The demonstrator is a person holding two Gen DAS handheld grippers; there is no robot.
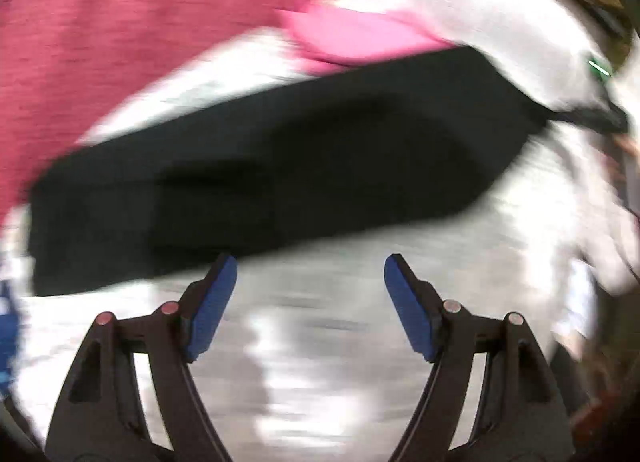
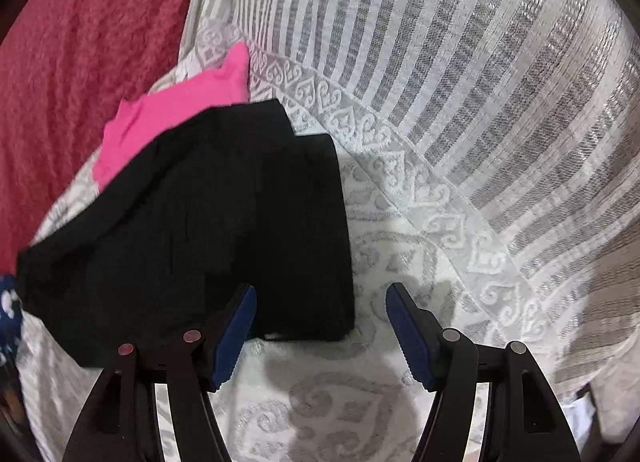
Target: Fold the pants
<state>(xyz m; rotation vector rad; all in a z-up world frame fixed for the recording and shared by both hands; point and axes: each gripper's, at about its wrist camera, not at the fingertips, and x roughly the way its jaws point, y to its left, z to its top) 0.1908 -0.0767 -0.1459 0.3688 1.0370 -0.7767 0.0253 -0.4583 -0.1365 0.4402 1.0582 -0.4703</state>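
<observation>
The black pants [image 2: 208, 222] lie folded in a flat stack on the white patterned bedcover [image 2: 440, 142]. They also show in the blurred left wrist view [image 1: 280, 166] as a long dark band. My right gripper [image 2: 320, 302] is open and empty, just above the pants' near right corner. My left gripper [image 1: 310, 274] is open and empty, just in front of the pants' near edge.
A pink garment [image 2: 176, 114] lies partly under the far side of the pants; it also shows in the left wrist view [image 1: 356, 38]. A red blanket [image 2: 80, 42] covers the bed beyond. A blue patterned cloth [image 2: 8, 302] sits at the left edge.
</observation>
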